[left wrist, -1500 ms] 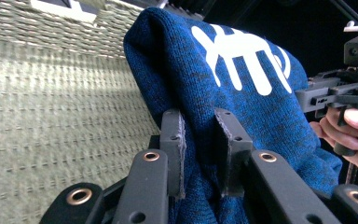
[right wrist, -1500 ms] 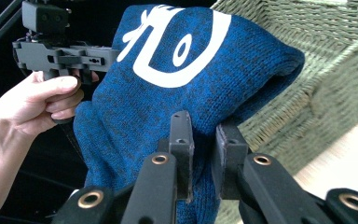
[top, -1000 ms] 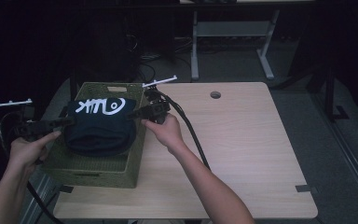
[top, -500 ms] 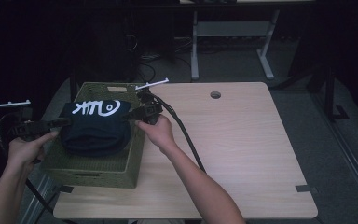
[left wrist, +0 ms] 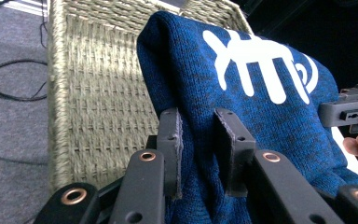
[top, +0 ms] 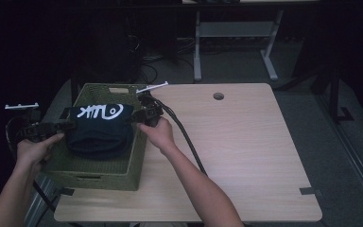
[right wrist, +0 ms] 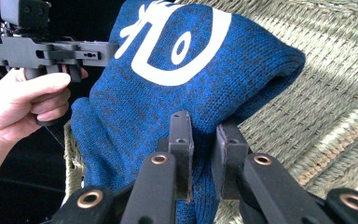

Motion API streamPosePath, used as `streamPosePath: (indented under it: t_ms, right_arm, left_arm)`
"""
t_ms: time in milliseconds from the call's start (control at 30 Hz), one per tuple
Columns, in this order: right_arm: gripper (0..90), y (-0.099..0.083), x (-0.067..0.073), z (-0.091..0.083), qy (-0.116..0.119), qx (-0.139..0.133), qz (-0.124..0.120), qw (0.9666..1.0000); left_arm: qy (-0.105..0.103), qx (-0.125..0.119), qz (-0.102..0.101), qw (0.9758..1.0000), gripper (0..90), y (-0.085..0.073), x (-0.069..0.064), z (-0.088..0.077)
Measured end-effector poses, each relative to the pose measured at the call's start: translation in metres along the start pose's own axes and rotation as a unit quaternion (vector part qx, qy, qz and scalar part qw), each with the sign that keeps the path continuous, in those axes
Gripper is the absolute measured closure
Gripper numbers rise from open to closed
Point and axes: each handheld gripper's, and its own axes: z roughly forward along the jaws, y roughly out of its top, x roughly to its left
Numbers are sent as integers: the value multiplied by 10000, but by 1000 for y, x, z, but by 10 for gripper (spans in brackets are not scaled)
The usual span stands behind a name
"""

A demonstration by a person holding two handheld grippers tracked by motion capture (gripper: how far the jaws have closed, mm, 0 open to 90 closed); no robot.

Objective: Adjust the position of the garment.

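Observation:
A folded dark blue knit sweater [top: 99, 130] with a white logo hangs over a green woven basket [top: 127, 168] at the table's left end. My left gripper [top: 68, 125] is shut on the sweater's left edge, and my right gripper [top: 134, 117] is shut on its right edge. In the left gripper view the jaws pinch a fold of the blue sweater [left wrist: 261, 107] above the basket's wicker wall [left wrist: 98, 93]. In the right gripper view the jaws clamp the sweater [right wrist: 168, 88], with the other hand and gripper [right wrist: 51, 51] at upper left.
The wooden table [top: 246, 156] stretches to the right of the basket, with a round cable hole [top: 218, 96] near its far edge. A black cable [top: 184, 137] trails from my right gripper across the table. A desk frame [top: 236, 33] stands on the floor behind.
Both grippers have carried the sweater a little left and toward the far side of the basket, still holding its two edges.

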Motion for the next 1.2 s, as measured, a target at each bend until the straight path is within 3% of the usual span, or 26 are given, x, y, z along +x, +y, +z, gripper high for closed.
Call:
streamPosePath:
  t_ms: [533,700,833,1200]
  right_arm:
    - [789,0,-7,17,-323,204,5,9993]
    - [787,0,-7,18,-539,288,-65,9981]
    - [787,0,-7,20,-587,325,-73,9977]
    - [776,-3,-7,32,-696,494,-130,9963]
  left_arm:
    - [305,158,52,9994,728,1,7,14]
    - [424,208,135,9988,739,1,8,17]
    - [452,266,115,9986,780,-1,9,19]
    - [682,375,208,9967,778,0,9,20]
